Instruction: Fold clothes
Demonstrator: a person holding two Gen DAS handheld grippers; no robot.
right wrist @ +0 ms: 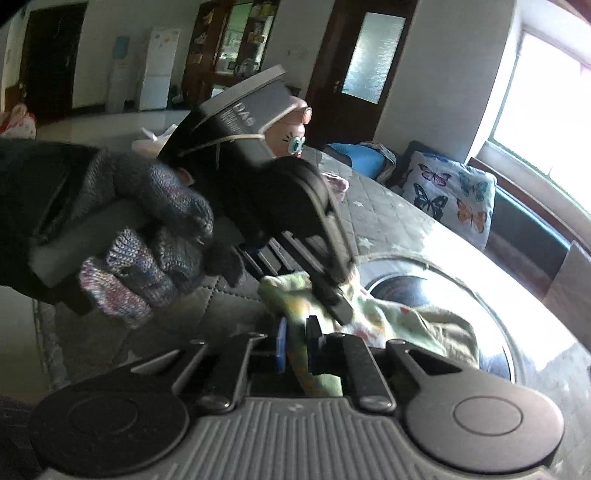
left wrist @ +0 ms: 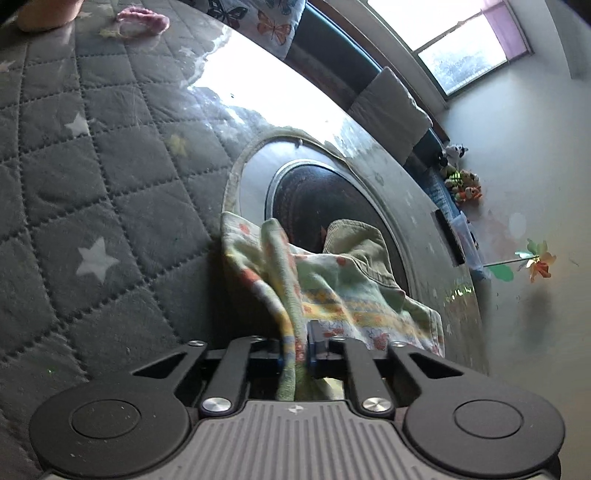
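Observation:
A small pale green garment (left wrist: 332, 291) with an orange, yellow and blue print hangs bunched over a round metal basin (left wrist: 332, 192) set into the quilted surface. My left gripper (left wrist: 297, 350) is shut on an edge of it; cloth runs down between the blue pads. In the right wrist view the same garment (right wrist: 406, 325) lies across the basin (right wrist: 491, 332). My right gripper (right wrist: 295, 350) is shut on another edge of it. The other gripper, held by a hand in a knitted glove (right wrist: 147, 251), pinches the cloth just ahead of mine.
A grey quilted cover with white stars (left wrist: 92, 192) spreads left of the basin. A pink knitted item (left wrist: 144, 18) lies at its far end. A butterfly cushion (right wrist: 450, 195), a window (right wrist: 546, 122) and soft toys (left wrist: 461, 181) sit along the wall side.

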